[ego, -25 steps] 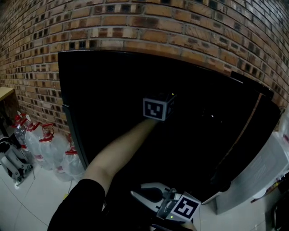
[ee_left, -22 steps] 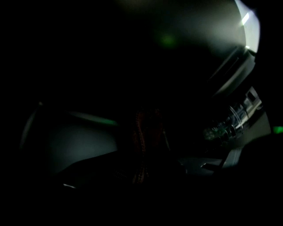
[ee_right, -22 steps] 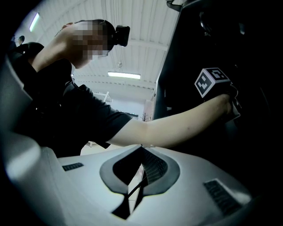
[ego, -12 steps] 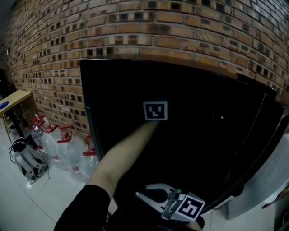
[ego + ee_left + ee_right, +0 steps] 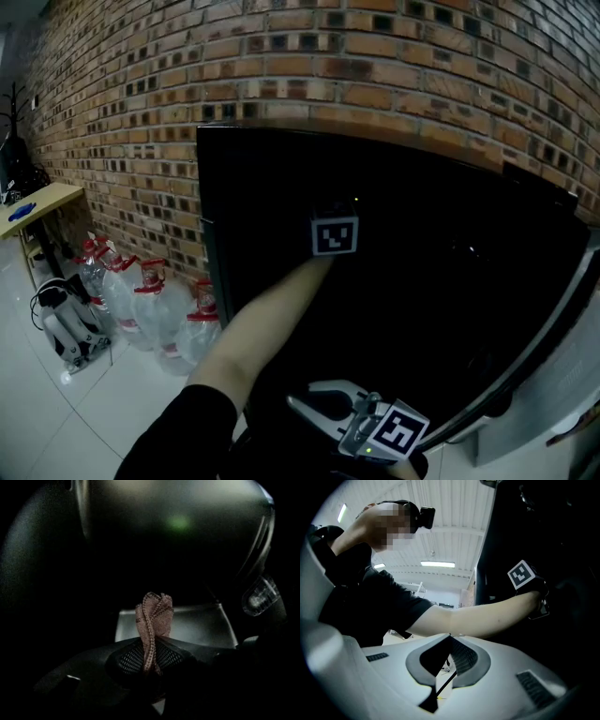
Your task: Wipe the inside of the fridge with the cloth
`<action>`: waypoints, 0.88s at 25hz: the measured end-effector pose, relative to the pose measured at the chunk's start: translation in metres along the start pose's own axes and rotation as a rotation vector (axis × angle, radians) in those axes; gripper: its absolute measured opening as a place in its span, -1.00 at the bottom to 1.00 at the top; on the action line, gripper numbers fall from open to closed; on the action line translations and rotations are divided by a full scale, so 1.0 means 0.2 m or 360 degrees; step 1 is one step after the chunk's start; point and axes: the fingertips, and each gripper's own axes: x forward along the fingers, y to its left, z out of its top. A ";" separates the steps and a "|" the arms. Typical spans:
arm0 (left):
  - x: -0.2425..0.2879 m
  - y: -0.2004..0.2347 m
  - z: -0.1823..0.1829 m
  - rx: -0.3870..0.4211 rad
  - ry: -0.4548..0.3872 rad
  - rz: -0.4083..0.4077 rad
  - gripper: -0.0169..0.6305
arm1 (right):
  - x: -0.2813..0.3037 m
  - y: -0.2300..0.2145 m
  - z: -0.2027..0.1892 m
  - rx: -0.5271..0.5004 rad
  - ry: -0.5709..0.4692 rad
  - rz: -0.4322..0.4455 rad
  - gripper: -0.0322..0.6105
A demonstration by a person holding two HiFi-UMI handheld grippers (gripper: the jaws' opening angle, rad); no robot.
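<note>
The black fridge [image 5: 253, 187] stands open, and its inside is very dark. My left arm reaches into it; only the left gripper's marker cube [image 5: 335, 236] shows in the head view. In the left gripper view, the left gripper [image 5: 150, 652] is shut on a bunched pinkish-brown cloth [image 5: 154, 617], which sticks up past the jaw tips in front of a pale shelf [image 5: 197, 627]. My right gripper [image 5: 314, 399] hangs low outside the fridge. Its white jaws [image 5: 450, 639] are shut with nothing between them.
A small lamp [image 5: 257, 596] glows on the fridge's inner right wall. The fridge door [image 5: 553, 366] stands open at the right. Several large water bottles [image 5: 141, 295] line the brick wall [image 5: 309, 56] on the left, beside a grey device [image 5: 66, 328] and a desk [image 5: 37, 202].
My left gripper has slid left inside the fridge and rolled, so its cube now faces the head camera. The head view has swung left. The right gripper has hardly moved.
</note>
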 end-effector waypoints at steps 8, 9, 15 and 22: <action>-0.04 0.06 -0.07 -0.0044 0.0040 0.0118 -0.78 | -0.04 0.01 -0.01 0.0015 0.0017 -0.0043 -0.89; -0.04 0.07 -0.07 -0.0062 0.0042 0.0138 -0.78 | -0.04 0.01 -0.01 0.0015 0.0014 -0.0045 -0.89; -0.03 0.16 -0.05 -0.0195 0.0045 0.0370 -0.78 | -0.10 0.00 0.00 0.0026 -0.0006 -0.0104 -0.89; -0.21 -0.08 -0.03 -0.0313 -0.0034 -0.0054 -0.78 | -0.15 0.01 -0.01 0.0055 -0.0029 -0.0091 -0.89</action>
